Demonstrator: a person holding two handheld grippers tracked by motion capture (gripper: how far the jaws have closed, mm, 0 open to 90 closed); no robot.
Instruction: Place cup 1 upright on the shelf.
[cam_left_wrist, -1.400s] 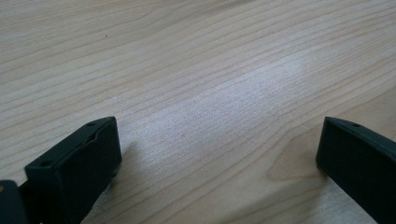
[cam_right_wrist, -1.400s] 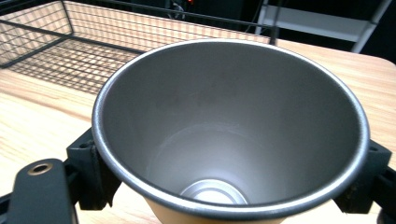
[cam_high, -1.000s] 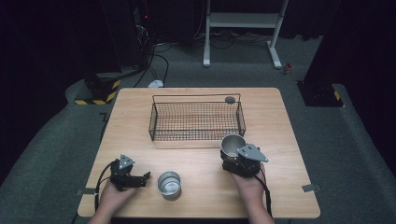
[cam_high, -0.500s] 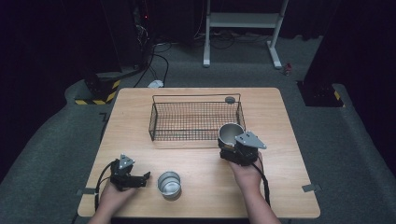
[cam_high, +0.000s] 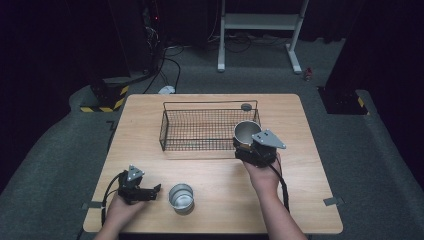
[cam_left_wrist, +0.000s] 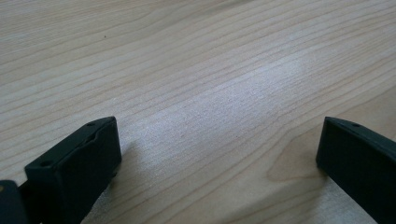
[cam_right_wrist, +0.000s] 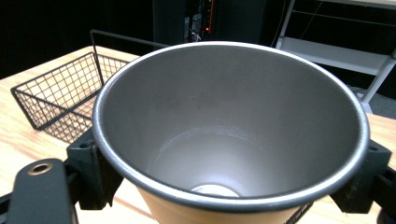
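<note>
My right gripper (cam_high: 248, 142) is shut on a steel cup (cam_high: 246, 132) and holds it upright in the air at the front right corner of the black wire basket (cam_high: 210, 129). In the right gripper view the cup (cam_right_wrist: 229, 135) is empty, with a jaw on each side of it, and the basket (cam_right_wrist: 60, 100) lies to the left. A second steel cup (cam_high: 180, 197) stands on the table near the front edge. My left gripper (cam_high: 156, 190) rests on the table just left of that cup, open, and its own view has bare wood between its fingertips (cam_left_wrist: 79, 163).
The wooden table (cam_high: 310, 200) carries a small dark round object (cam_high: 246, 106) behind the basket's far right corner. Beyond the table are cables on a grey floor, a yellow-and-black striped base (cam_high: 102, 102) and a white stand (cam_high: 257, 22).
My right gripper has lifted the steel cup and carried it away from me, up to the basket's front right corner. The left gripper has stayed put.
</note>
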